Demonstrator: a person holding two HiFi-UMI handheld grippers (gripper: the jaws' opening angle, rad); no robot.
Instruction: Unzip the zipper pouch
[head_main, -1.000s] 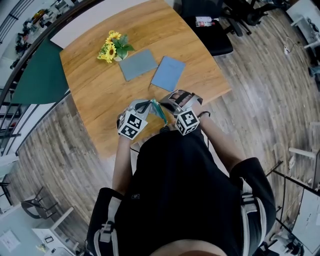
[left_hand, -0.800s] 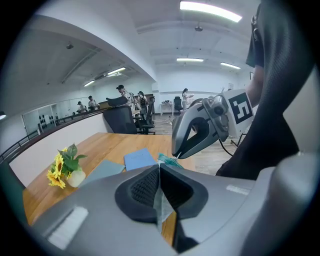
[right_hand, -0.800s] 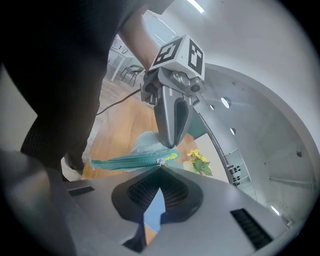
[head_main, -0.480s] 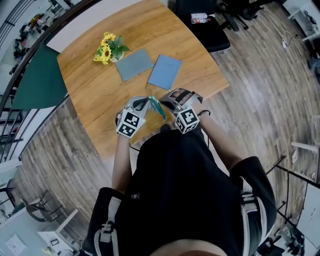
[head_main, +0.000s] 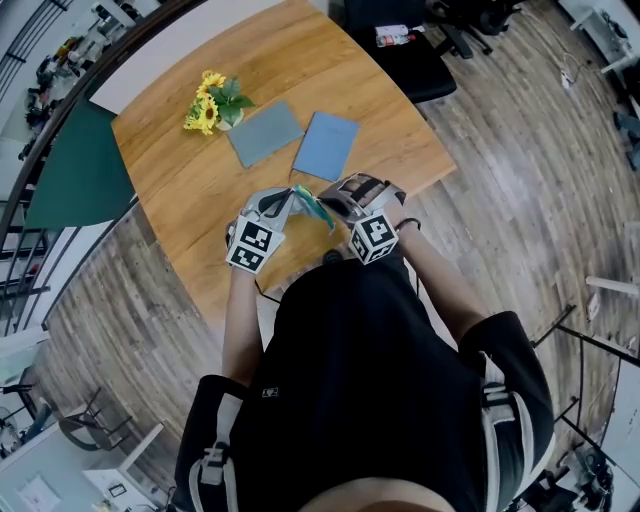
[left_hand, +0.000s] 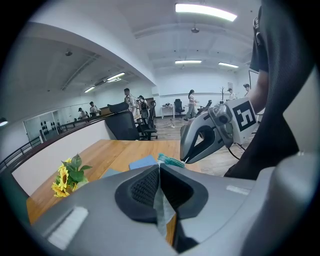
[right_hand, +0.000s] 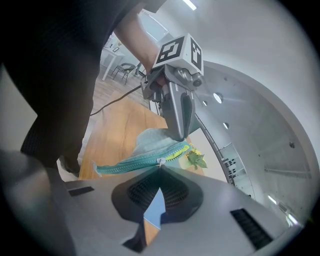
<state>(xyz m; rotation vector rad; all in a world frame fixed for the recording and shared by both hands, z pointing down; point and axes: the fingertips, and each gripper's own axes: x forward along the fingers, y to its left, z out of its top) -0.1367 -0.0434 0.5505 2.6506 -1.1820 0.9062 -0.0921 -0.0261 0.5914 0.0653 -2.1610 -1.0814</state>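
Note:
The teal zipper pouch hangs in the air over the table's near edge, stretched between my two grippers. My left gripper is shut on a strip of the pouch's pale fabric at one end. My right gripper is shut on the small metal zipper pull, with the teal zipper band running left from it and a yellow-green stretch to the right. In the head view the left gripper and the right gripper face each other closely. How far the zipper stands apart I cannot tell.
On the wooden table lie a grey pouch and a blue pouch, with a small bunch of sunflowers at the far left. A black office chair stands beyond the table. The person's body fills the near side.
Both grippers keep their hold on the pouch. The two marker cubes have drawn slightly further apart, the left one shifting left. The head view has drifted a little.

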